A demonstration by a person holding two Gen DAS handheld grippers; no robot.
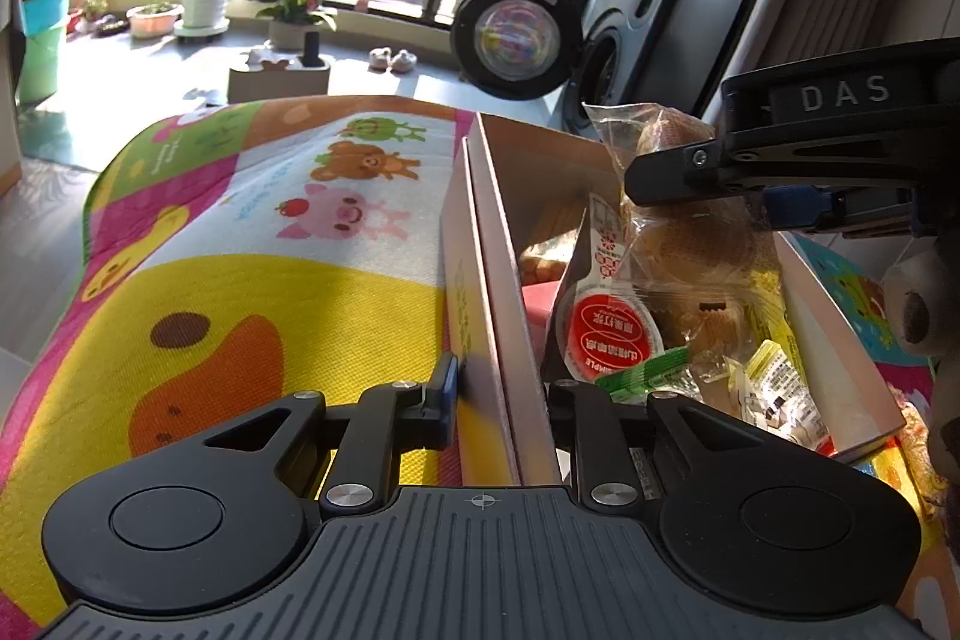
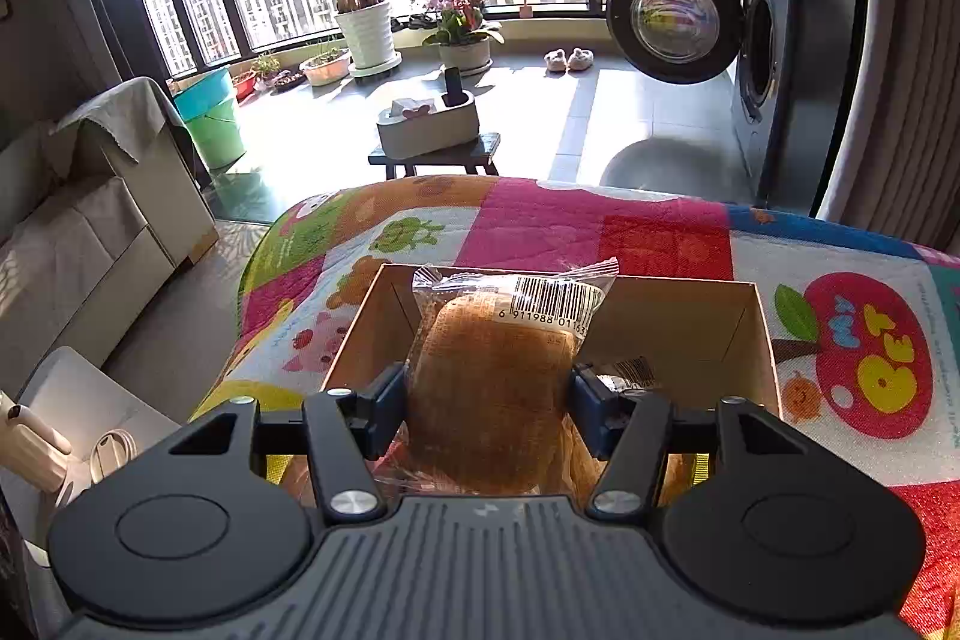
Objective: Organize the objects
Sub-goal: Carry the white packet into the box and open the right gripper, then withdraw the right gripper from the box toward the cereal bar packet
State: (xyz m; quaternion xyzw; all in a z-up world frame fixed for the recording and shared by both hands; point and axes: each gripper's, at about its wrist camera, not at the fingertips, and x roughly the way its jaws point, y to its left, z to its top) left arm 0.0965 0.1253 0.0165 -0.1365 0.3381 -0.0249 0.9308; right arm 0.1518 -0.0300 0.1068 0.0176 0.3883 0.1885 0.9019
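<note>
My right gripper (image 2: pixel 487 403) hovers over the cardboard box (image 2: pixel 757 340), clamped on a wrapped bread loaf (image 2: pixel 489 400) whose long axis points away. My left gripper (image 1: pixel 501 394) pinches the box's side wall.

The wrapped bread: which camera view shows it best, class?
The right wrist view: the wrapped bread fills the centre, barcode readable, between the right hand-held gripper. The left wrist view shows it side-on, partly hidden.
</note>
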